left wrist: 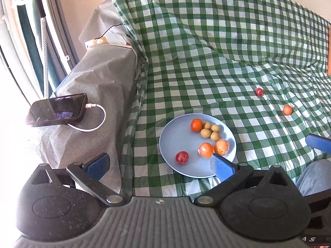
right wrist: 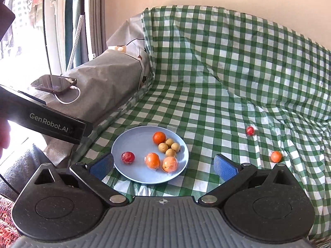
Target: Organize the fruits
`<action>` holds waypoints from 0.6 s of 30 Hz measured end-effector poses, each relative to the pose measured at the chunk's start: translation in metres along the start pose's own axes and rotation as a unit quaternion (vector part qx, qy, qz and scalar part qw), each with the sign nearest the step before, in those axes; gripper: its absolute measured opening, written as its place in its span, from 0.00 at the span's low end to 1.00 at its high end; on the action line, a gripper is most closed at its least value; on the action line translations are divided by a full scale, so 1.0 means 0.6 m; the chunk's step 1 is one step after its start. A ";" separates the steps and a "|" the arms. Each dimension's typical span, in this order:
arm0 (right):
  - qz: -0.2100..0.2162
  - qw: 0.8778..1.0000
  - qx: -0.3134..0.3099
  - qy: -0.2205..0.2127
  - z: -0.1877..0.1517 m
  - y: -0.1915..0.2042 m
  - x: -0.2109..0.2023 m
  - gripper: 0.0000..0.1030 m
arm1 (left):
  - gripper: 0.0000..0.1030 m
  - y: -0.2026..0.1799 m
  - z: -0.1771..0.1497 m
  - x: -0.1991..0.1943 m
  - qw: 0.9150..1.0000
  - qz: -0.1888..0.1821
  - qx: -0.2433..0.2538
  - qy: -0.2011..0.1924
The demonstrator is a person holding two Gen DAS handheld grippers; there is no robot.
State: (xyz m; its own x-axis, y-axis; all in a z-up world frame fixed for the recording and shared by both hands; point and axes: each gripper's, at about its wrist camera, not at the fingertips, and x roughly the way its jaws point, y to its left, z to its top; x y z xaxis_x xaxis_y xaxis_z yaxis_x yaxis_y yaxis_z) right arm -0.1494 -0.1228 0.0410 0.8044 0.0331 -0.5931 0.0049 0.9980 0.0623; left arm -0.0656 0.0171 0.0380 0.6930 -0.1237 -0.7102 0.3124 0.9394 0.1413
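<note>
A phone lies on the grey-covered ledge at ten o'clock. The blue plate, near the checked cloth's left edge, holds eight fruits. At three o'clock a red fruit and an orange fruit lie apart on open cloth. The left gripper and the right gripper both gape empty.

plate near rim hidden behind a blue finger pad in the left wrist view. small tan fruits too small to identify. window side blown out white. phone screen unreadable.
</note>
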 end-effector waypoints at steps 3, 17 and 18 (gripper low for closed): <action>-0.003 1.000 0.002 -0.003 0.000 0.000 -0.005 0.99 | 1.00 -0.004 -0.001 -0.003 1.000 0.002 0.006 0.001; -0.007 1.000 0.019 0.002 -0.002 -0.005 -0.001 0.99 | 1.00 -0.015 -0.003 0.005 1.000 -0.002 0.017 0.014; -0.007 1.000 0.020 0.003 -0.002 -0.004 0.000 0.99 | 1.00 -0.015 -0.003 0.007 1.000 -0.002 0.018 0.015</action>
State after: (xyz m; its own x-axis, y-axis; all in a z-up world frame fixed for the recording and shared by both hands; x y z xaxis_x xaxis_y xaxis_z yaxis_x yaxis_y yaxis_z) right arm -0.1503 -0.1249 0.0399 0.8006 0.0186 -0.5989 0.0406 0.9955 0.0851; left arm -0.0665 0.0088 0.0324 0.6717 -0.1165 -0.7316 0.3378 0.9271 0.1625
